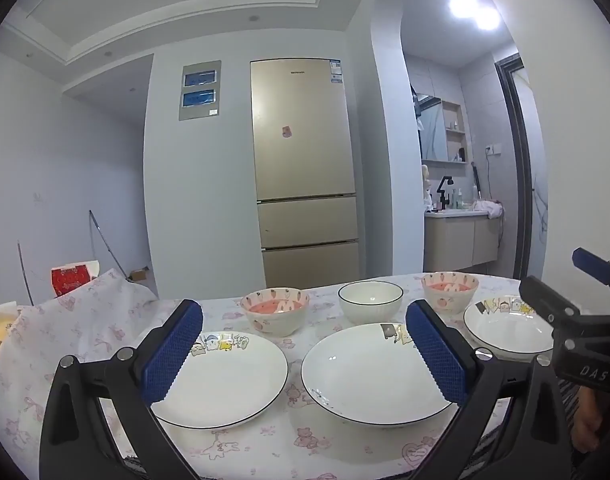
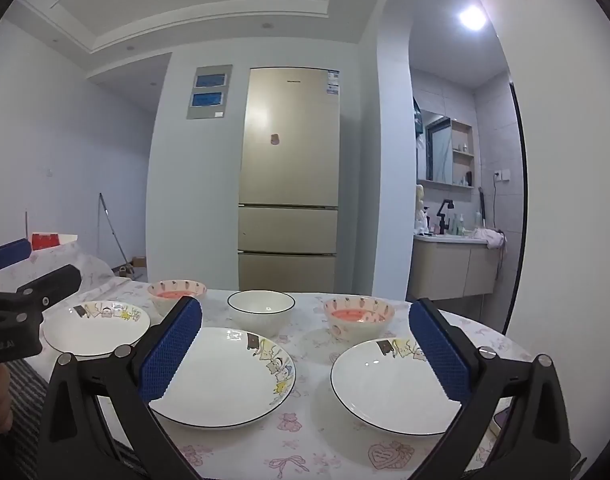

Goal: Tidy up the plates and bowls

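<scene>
Three plates and three bowls spread on a table, both grippers held clear above the near edge.

A gold fridge point(image 1: 305, 168) stands at 12 o'clock behind the cloth-covered table point(image 2: 305, 440). The plates point(image 2: 225, 380) sit in a near row from 9 to 3 o'clock, the bowls point(image 2: 261, 312) in a row behind them. The left gripper point(image 1: 305, 352) and the right gripper point(image 2: 305, 352) both gape wide, grasping nothing.

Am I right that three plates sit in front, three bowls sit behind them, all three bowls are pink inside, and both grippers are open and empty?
Not quite: only the two outer bowls are pink inside. The middle bowl is plain white with a dark rim, as the right wrist view shows. The rest stands: three plates in front, and the left gripper and right gripper open and empty.
</scene>
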`<state>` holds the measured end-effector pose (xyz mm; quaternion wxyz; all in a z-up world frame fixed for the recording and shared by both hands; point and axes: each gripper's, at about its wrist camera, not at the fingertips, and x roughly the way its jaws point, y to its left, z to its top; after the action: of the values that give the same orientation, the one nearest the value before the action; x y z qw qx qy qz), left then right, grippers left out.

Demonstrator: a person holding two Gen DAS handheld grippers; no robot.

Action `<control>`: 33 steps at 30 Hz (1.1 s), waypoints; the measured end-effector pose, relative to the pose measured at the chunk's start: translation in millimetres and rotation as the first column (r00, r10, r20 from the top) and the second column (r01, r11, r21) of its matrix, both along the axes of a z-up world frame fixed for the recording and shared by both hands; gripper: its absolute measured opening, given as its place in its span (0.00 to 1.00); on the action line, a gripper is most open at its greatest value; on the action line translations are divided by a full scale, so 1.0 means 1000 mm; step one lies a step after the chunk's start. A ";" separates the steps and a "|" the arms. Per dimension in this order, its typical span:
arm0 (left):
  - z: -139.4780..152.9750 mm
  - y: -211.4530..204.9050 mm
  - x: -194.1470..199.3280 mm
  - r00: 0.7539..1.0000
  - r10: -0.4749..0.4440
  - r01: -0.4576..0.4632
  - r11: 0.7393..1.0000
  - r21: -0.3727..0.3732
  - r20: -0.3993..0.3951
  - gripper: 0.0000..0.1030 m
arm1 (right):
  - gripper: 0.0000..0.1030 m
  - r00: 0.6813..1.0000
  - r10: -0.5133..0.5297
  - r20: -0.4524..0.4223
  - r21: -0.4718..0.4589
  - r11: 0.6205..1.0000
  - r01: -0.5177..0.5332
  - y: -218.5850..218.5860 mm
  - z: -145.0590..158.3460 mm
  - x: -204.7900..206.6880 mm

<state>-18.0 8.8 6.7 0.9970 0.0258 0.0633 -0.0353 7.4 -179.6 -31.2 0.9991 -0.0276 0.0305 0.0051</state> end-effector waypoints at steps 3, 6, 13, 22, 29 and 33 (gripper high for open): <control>0.001 0.002 -0.001 1.000 -0.011 0.011 1.000 -0.016 0.004 1.00 | 1.00 1.000 0.017 0.021 -0.022 1.000 -0.016 0.005 0.000 -0.002; 0.000 0.003 -0.001 1.000 -0.010 0.010 1.000 -0.020 0.001 1.00 | 1.00 1.000 0.014 0.022 -0.027 1.000 -0.013 0.007 -0.001 -0.002; -0.001 0.007 0.005 1.000 -0.012 0.011 0.999 -0.037 -0.029 1.00 | 1.00 1.000 0.015 0.018 -0.022 1.000 -0.014 0.006 -0.002 0.001; 0.000 0.002 -0.003 1.000 -0.022 0.023 0.999 -0.022 0.012 1.00 | 1.00 1.000 0.007 -0.003 -0.027 1.000 -0.007 0.008 -0.007 0.007; 0.002 -0.002 -0.011 0.999 -0.021 0.022 1.000 -0.007 0.047 1.00 | 1.00 1.000 0.004 -0.004 -0.028 1.000 -0.004 0.008 -0.007 0.005; 0.002 -0.001 -0.012 0.999 -0.021 0.022 1.000 -0.008 0.049 1.00 | 1.00 1.000 0.004 -0.007 -0.028 1.000 -0.004 0.008 -0.006 0.004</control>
<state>-29.6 8.0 8.4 0.9980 0.0232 0.0384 -0.0456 11.8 -171.2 -37.3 0.9985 -0.0418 0.0339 0.0067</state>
